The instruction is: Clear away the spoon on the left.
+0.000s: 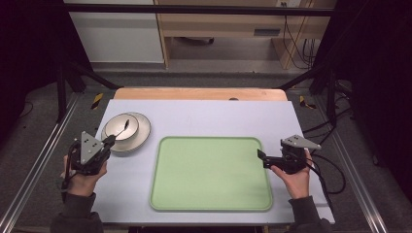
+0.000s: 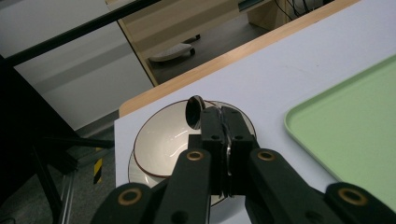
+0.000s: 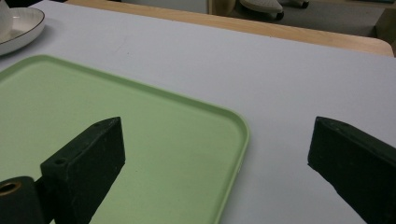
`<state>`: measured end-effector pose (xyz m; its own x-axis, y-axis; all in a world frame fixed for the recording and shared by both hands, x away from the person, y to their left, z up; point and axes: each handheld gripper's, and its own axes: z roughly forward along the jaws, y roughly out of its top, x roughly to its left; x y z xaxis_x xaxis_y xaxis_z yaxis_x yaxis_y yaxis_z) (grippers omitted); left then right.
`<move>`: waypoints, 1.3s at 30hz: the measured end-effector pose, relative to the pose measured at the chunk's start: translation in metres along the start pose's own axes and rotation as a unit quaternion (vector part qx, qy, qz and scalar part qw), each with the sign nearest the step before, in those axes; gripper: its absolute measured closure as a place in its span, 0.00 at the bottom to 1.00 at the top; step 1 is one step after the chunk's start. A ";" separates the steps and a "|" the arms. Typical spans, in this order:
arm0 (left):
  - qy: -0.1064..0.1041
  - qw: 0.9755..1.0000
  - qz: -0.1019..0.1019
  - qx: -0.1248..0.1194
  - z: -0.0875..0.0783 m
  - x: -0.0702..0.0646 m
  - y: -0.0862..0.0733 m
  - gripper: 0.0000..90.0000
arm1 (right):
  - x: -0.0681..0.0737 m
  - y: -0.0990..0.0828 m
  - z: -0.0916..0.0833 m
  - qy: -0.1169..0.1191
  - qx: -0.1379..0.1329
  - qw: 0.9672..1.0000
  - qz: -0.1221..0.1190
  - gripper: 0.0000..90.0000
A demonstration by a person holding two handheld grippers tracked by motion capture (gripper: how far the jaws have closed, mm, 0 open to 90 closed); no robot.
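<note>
left gripper (image 2: pixel 223 122) clamped on spoon (image 2: pixel 195 112) handle, spoon held over bowl (image 1: pixel 121 127) on plate (image 1: pixel 142 137), far left; right gripper (image 1: pixel 262 156) jaws wide, empty, at tray (image 1: pixel 252 145) right edge; step: spoon lifted out; next prob carry to tray, set down w/o tilting.

Dark spoon (image 2: pixel 195 111), handle clamped, bowl end raised over white brown-rimmed bowl (image 2: pixel 161 140) on plate (image 2: pixel 135 171)

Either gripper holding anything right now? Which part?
The left gripper is shut on the spoon, pinching its handle, with the spoon's head over the bowl. The right gripper is open, holding nothing.
</note>
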<state>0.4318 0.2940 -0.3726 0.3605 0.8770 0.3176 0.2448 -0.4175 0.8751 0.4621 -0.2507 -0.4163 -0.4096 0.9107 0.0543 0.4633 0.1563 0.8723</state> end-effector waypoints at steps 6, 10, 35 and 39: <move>-0.002 1.000 0.008 -0.007 -0.004 -0.005 0.004 0.99 | 0.000 0.000 0.000 0.000 0.001 1.000 -0.002 0.05; -0.006 1.000 0.015 -0.011 -0.007 -0.009 0.007 0.99 | 0.000 0.000 0.000 0.001 0.002 1.000 -0.003 0.05; -0.036 0.998 0.054 -0.024 -0.014 -0.037 0.020 0.99 | -0.001 0.000 -0.001 -0.001 0.002 1.000 -0.002 0.05; -0.043 0.997 0.065 -0.027 -0.012 -0.042 0.021 0.99 | -0.001 0.000 -0.001 -0.001 0.003 1.000 -0.002 0.05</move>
<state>0.4113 0.2515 -0.3631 0.4619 0.7917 0.3997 0.1431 -0.5113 0.8474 0.4618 -0.2517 -0.4159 -0.4104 0.9106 0.0491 0.4655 0.1629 0.8699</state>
